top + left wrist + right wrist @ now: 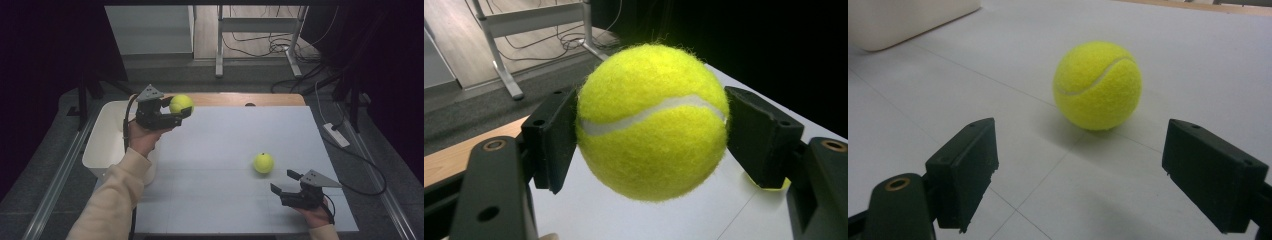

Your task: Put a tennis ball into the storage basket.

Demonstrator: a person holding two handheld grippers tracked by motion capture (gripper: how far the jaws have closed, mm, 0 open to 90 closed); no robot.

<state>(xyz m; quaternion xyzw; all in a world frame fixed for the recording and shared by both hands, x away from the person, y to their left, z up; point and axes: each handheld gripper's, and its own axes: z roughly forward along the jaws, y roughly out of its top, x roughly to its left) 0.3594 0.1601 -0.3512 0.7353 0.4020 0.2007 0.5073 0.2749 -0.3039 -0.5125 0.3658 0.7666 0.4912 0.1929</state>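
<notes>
White tabletop (225, 200), ruled with faint seams, a strip of bare wood showing along its far edge; dark surround, grey floor beyond with metal table legs (219, 45) and loose cables (260, 47)

Item 1: white bin (107, 137), set against the left edge of the tabletop, its near right corner hidden behind the left forearm in a cream sleeve (112, 200)

Item 2: left tongs (181, 111), held raised above the far left part of the tabletop, just beside the bin. Jaws clamped on the held tennis ball (181, 104), one pad on each side, white seam running across the ball between them; ball clear of the surface

Item 3: second tennis ball (263, 163), resting on the tabletop right of centre, well apart from the held one, untouched

Item 4: right tongs (282, 182), low at the near right part of the tabletop, jaws spread wide and empty, pointed at the second tennis ball, which lies near but ahead of the pads
</notes>
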